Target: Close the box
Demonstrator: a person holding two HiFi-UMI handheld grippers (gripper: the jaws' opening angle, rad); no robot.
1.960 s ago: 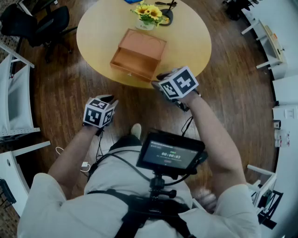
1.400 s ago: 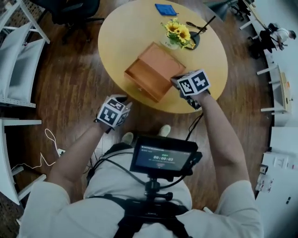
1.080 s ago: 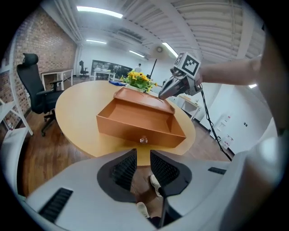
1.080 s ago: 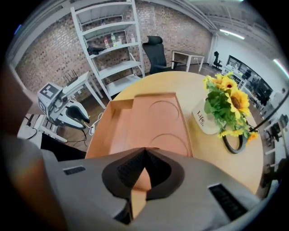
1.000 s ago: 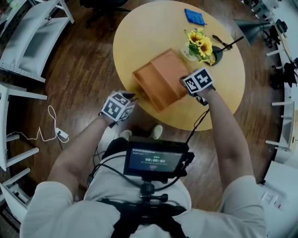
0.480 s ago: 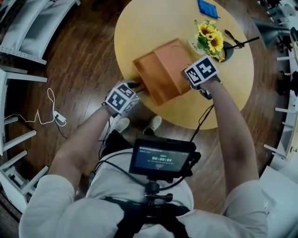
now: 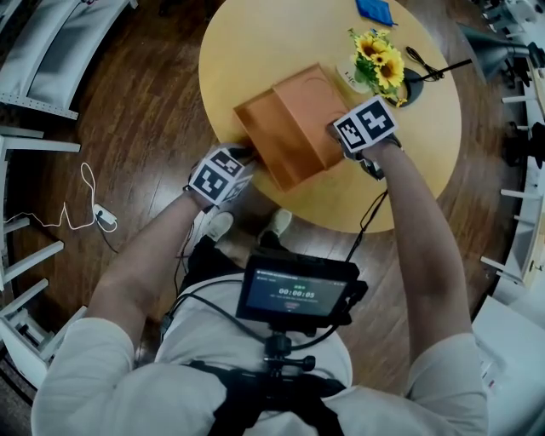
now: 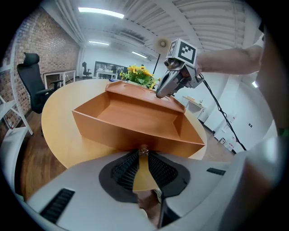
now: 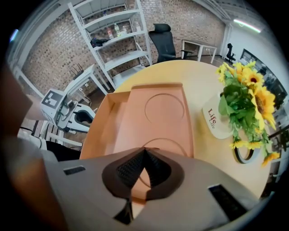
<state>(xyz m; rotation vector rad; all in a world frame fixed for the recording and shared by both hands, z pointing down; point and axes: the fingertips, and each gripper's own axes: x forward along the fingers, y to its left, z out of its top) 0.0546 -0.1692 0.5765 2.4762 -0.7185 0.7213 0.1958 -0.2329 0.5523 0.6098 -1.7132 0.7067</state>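
An orange box (image 7: 264, 128) stands open near the round table's near edge, its lid (image 7: 311, 106) tilted up at the back. In the left gripper view my left gripper (image 8: 143, 152) is shut, its tips at a small brass knob (image 8: 143, 147) on the box's front wall (image 8: 131, 135). My right gripper (image 7: 338, 134) is shut too. Its tips rest against the lid's top edge (image 8: 149, 92) and show over the lid's embossed face (image 9: 165, 110) in the right gripper view. Seen from the head view, the left gripper (image 7: 245, 157) sits at the box's near-left corner.
A white pot (image 7: 352, 77) of sunflowers (image 7: 379, 53) stands right behind the lid, with a black cable and base (image 7: 417, 78) beside it. A blue cloth (image 7: 375, 10) lies at the table's far side. White shelving (image 9: 113, 40) and an office chair (image 8: 31, 74) stand around the yellow table (image 7: 272, 43).
The right gripper moved from the table's near edge up to the lid. The left gripper came up from below the table to the box's front wall. Over the last half second both barely shifted.
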